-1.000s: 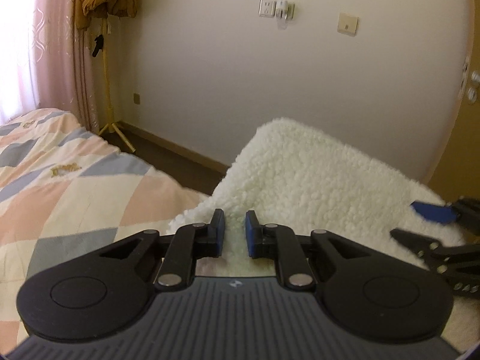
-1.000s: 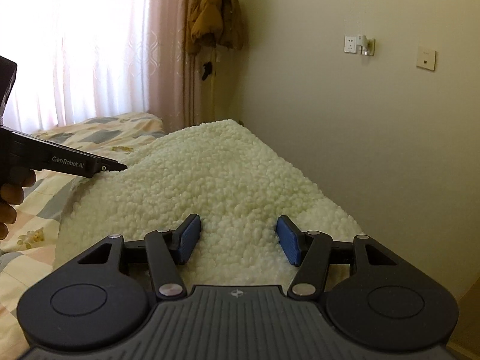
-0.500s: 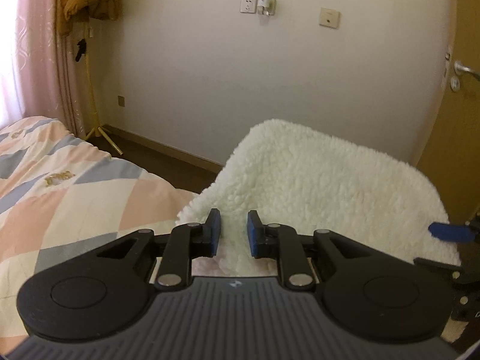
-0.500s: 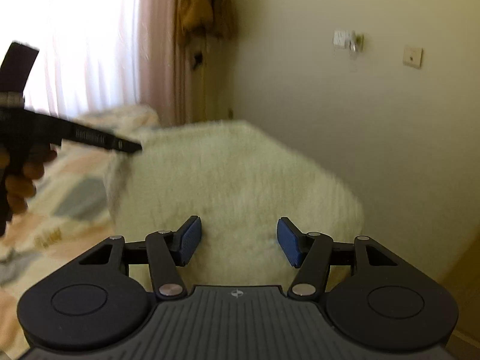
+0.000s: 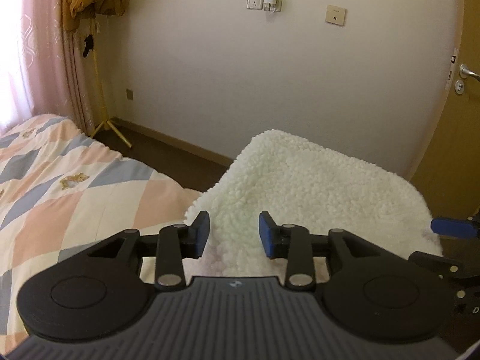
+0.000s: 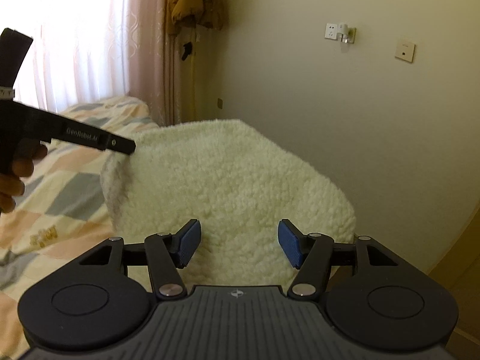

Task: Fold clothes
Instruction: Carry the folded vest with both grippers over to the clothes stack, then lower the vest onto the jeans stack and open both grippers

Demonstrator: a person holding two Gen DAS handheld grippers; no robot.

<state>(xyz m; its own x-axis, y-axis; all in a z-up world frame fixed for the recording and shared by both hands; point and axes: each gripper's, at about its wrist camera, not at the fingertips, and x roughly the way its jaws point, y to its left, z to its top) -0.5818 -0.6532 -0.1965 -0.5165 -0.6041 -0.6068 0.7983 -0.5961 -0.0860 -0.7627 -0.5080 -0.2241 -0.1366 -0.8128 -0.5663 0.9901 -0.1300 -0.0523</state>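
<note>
Cream-white fleece garment [image 5: 315,186]: cloth, thick nubbly pile, matt. Patchwork bedcover of pink, grey and cream [image 5: 75,186]: smooth woven cloth, lightly creased. Left gripper [image 5: 234,234] and right gripper [image 6: 237,243]: matt black plastic, ribbed base, bright metal pivot pins, textured blue pads [image 6: 189,244].

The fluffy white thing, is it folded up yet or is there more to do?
Looks nearly done: the fluffy white garment lies as a thick, rounded bundle on the patchwork bed. Nothing is in hand: the left claw and right claw are both open around it. Probably only tidying or setting it aside is left.
</note>
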